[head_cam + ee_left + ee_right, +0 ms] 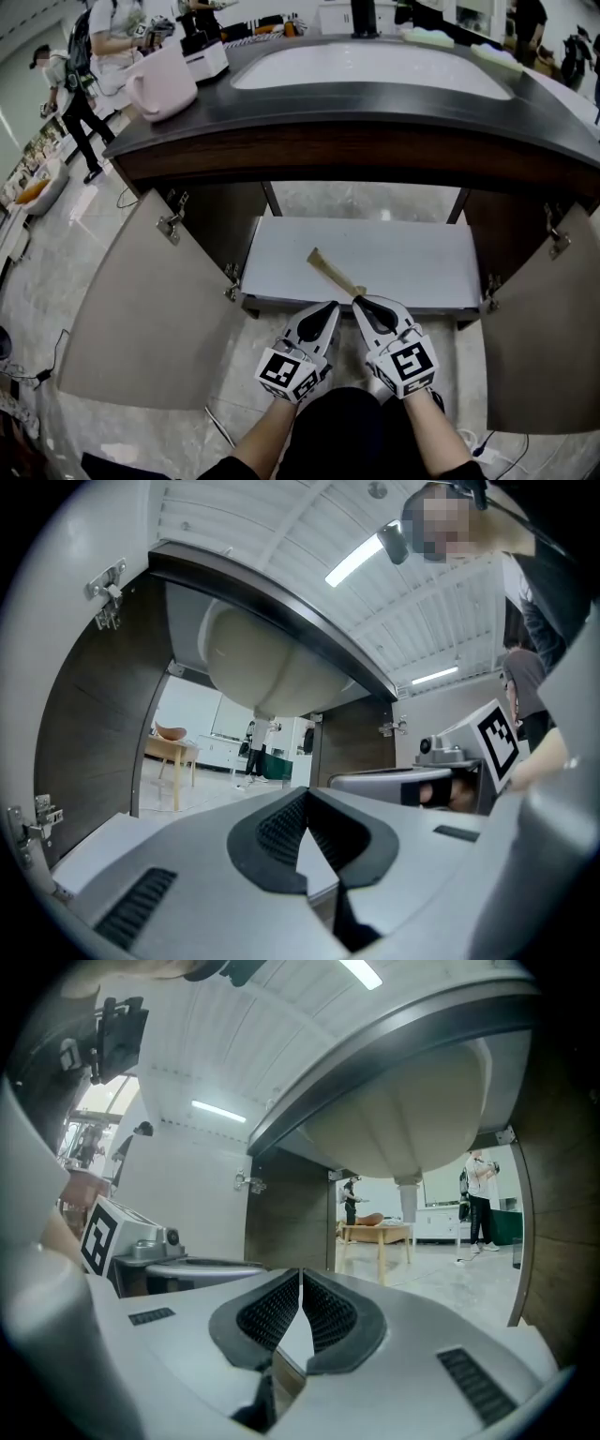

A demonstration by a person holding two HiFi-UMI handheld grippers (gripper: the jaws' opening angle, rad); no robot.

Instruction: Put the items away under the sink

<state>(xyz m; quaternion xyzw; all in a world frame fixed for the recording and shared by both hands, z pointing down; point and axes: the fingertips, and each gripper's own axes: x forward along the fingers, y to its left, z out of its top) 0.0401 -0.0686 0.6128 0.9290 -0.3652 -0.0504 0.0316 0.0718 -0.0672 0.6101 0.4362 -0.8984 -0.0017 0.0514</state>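
- Left gripper (327,310) (306,795): jaws pressed together at the tips, nothing between them. It sits at the front edge of the cabinet shelf (412,258).
- Right gripper (364,305) (300,1274): jaws closed tip to tip, nothing clamped at the tips. It is just beside the left one.
- Wooden utensil (333,272): lies slantwise on the shelf under the sink basin (370,66), wider end farthest in. Its near end runs under the right jaws and is hidden there. The right gripper view shows only a tan sliver (281,1379) through the gap behind the tips. I cannot tell whether it touches the gripper.
- Both cabinet doors swung wide: left door (155,309), right door (544,328) cut off by the frame.
- Counter (375,103): a pale pink jug (159,80) at the left end, partly cropped.
- The person's forearms are cut off at the bottom edge.
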